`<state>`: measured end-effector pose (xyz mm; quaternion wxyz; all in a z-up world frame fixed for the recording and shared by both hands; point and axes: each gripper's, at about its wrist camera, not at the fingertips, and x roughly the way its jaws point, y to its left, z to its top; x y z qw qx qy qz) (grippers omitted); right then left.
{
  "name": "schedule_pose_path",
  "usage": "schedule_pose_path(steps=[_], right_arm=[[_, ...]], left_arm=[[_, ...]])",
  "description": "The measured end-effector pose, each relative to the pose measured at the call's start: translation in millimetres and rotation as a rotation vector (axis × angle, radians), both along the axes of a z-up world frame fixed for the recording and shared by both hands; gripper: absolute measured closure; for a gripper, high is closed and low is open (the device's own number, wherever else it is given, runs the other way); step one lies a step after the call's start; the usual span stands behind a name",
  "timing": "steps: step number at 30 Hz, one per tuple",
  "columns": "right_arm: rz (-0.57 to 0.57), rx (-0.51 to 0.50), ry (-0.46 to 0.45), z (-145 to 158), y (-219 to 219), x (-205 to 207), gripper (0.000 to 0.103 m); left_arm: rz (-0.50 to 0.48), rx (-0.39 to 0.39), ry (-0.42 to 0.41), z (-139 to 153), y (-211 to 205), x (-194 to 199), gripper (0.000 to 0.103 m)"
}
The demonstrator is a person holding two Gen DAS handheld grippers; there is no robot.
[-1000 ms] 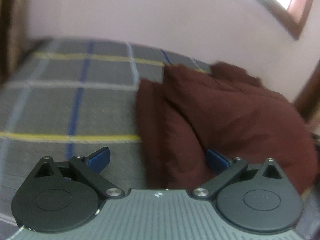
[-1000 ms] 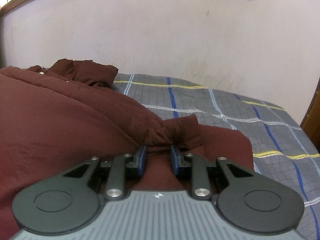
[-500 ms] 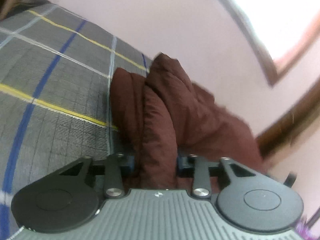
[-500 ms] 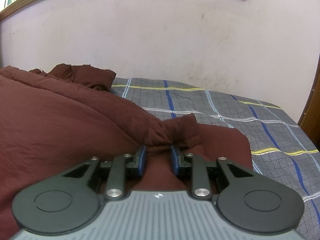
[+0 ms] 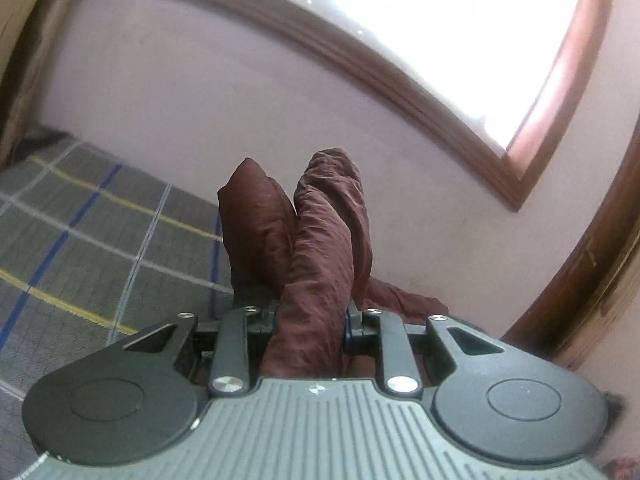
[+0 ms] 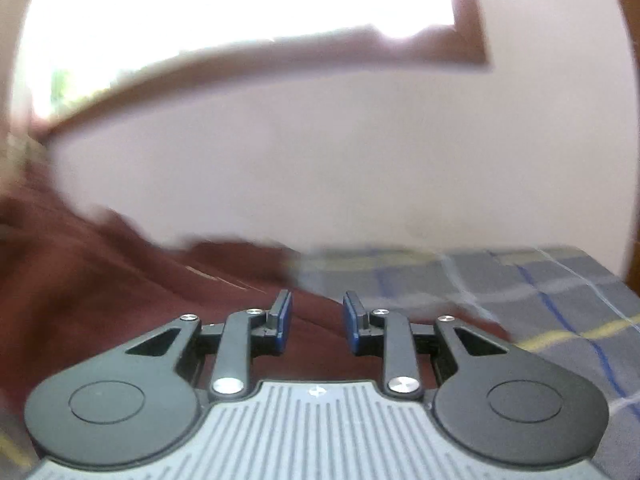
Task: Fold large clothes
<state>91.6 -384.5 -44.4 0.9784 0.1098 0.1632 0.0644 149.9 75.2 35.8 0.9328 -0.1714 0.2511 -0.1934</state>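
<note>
The left hand-held gripper (image 5: pixel 310 330) is closing, its jaws pinching a maroon garment (image 5: pixel 320 248) fold that stands lengthwise away from it, above the plaid bed (image 5: pixel 100 240). The right hand-held gripper (image 6: pixel 317 320) has jaws narrowly parted over the blurred cloth; grip unclear.

left tool (image 5: pixel 310 326) closing on a cloth fold; right tool (image 6: pixel 317 322) narrowly parted.

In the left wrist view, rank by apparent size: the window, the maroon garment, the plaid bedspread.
1. window
2. plaid bedspread
3. maroon garment

Bedspread and garment look close; the garment sits nearer the camera, so that order is unsure.
</note>
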Motion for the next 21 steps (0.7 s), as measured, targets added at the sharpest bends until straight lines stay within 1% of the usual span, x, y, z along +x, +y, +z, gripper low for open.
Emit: schedule_pose_path(steps=[2,3,4,5,6,7,8,9,12,14,15,17,19,20,21], right_arm=[[0.148,0.047,-0.038,14.4,19.6,-14.8,0.075],[0.221,0.019,-0.038,20.5,37.4,-18.3,0.075],[0.266,-0.019,-0.026,22.8,51.7,-16.4,0.076],[0.305,-0.052,-0.008,22.3,65.6,-9.3,0.076],[0.321,-0.074,0.004,20.0,74.1,-0.6,0.076],[0.32,-0.096,0.021,15.4,82.0,15.0,0.077],[0.321,-0.091,0.045,11.0,85.6,30.8,0.08],[0.331,-0.06,0.089,4.2,87.8,54.2,0.085],[0.37,0.042,0.204,-15.2,95.0,106.6,0.087],[0.378,0.147,0.277,-23.3,92.3,136.6,0.088],[0.373,0.223,0.329,-28.2,87.6,152.3,0.09],[0.366,0.315,0.389,-36.9,79.2,168.3,0.091],[0.372,0.417,0.426,-47.4,64.9,175.0,0.093],[0.38,0.471,0.434,-52.6,56.0,176.6,0.093],[0.39,0.53,0.435,-57.8,46.8,175.7,0.093]], left_arm=[[-0.001,0.004,-0.012,5.1,-11.1,-4.8,0.077],[-0.001,0.009,-0.02,7.2,-16.0,-8.2,0.077],[0.003,0.02,-0.03,9.4,-21.4,-11.6,0.077],[0.005,0.028,-0.039,11.0,-25.8,-14.5,0.077],[0.005,0.031,-0.044,12.3,-30.5,-17.3,0.077],[0.005,0.03,-0.045,13.5,-33.1,-18.6,0.077],[0.002,0.03,-0.046,14.4,-36.1,-20.5,0.077],[-0.001,0.033,-0.05,15.9,-41.1,-22.0,0.077],[-0.031,0.046,-0.067,16.6,-61.7,-20.6,0.077],[-0.08,0.063,-0.087,17.0,-83.4,-22.3,0.077],[-0.1,0.076,-0.1,15.4,-95.9,-22.7,0.077],[-0.146,0.095,-0.124,9.3,-121.4,-19.9,0.077],[-0.193,0.059,-0.114,0.7,-139.5,-13.7,0.077],[-0.239,0.032,-0.1,-3.7,-149.4,-10.2,0.077],[-0.271,0.031,-0.095,-9.1,-159.9,-8.2,0.078]])
